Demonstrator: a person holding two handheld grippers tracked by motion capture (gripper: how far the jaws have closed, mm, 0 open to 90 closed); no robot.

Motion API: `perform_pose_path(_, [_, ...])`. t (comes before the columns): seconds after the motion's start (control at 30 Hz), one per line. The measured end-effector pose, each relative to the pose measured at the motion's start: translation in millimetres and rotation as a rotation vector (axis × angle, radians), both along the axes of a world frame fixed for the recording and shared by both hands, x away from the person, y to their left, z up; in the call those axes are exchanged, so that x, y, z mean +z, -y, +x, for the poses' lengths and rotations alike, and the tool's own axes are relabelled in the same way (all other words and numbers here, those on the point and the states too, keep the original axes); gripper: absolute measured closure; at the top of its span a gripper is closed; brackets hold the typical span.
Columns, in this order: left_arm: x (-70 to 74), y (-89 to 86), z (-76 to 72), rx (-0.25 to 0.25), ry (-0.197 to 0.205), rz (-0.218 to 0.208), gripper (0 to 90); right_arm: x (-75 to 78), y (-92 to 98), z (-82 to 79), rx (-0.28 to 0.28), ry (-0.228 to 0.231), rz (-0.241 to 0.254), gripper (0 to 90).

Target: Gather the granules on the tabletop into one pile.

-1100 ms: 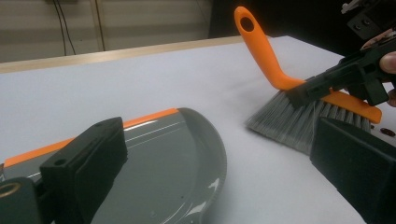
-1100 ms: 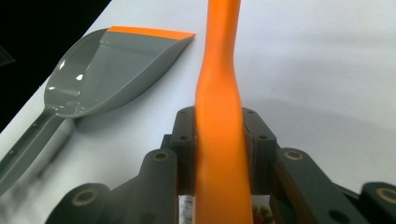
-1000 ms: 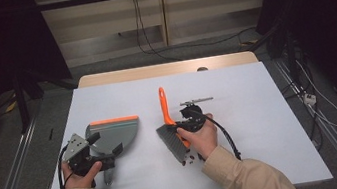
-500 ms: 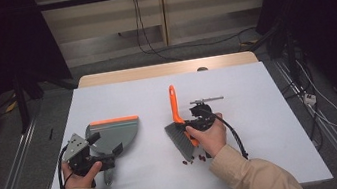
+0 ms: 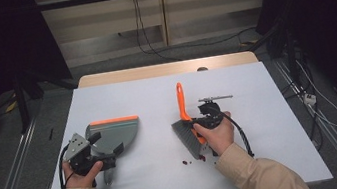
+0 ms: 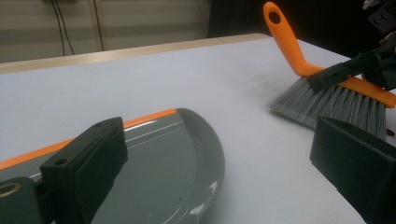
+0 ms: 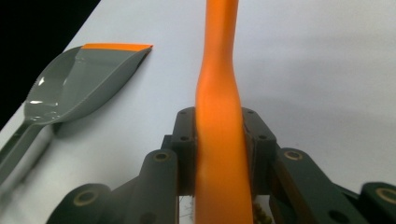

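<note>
Since a second ago the brush (image 5: 187,122) and the right tool (image 5: 207,121) gripping it have shifted rightward across the white worktop (image 5: 260,111), away from the dustpan (image 5: 114,133); the left tool (image 5: 96,156) and the dustpan lie as they did. Right tool is clamped on the brush's orange handle, which the right gripper view shows pinched between both pads and running straight up out of the grip. Its grey bristles rest on the worktop, with a few small dark crumbs (image 5: 186,161) just beside their near end. In the left gripper view the left tool has its jaws spread wide apart, one over the grey dustpan's near part, the other out over bare worktop, pressing on nothing. Dustpan and brush are well apart
</note>
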State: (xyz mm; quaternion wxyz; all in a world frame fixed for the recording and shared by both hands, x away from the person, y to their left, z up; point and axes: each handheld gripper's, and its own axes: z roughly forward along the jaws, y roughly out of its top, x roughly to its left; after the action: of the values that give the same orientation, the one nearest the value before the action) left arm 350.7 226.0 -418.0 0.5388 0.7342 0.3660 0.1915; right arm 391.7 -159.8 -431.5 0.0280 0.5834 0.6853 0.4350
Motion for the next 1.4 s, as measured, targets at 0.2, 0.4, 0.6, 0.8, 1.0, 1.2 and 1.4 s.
perform_pose_path(0.2, [-0.2, 0.5, 0.2, 0.002, -0.003, -0.001, 3.8, 5.3, 5.0, 0.9, -0.004, 0.002, 0.050, 71.1])
perform_pose_path(0.4, [-0.2, 1.6, 0.8, 0.001, -0.001, 0.000, 3.8, 16.5, -3.8, -1.0, 0.022, 0.014, 0.101, 71.1])
perform_pose_path(0.6, [0.4, 1.6, 0.4, -0.002, 0.002, 0.003, 3.8, 14.3, -29.3, -5.1, 0.071, -0.002, 0.148, 71.1])
perform_pose_path(0.8, [0.0, 0.7, 0.3, -0.001, -0.001, 0.002, 3.8, 2.0, -53.5, -9.7, 0.118, -0.046, 0.166, 71.1])
perform_pose_path(1.0, [0.0, -0.1, 0.0, -0.001, 0.000, 0.005, 3.8, -7.8, -48.1, -8.2, 0.107, -0.065, 0.112, 71.0])
perform_pose_path(1.2, [0.4, 0.1, -0.1, -0.001, 0.001, 0.005, 3.8, -9.2, -25.6, -6.5, 0.061, -0.076, 0.100, 70.9])
perform_pose_path(1.4, [0.6, 1.1, -0.3, 0.000, 0.002, 0.004, 3.8, -11.0, -9.4, -8.5, 0.025, -0.074, 0.100, 70.8])
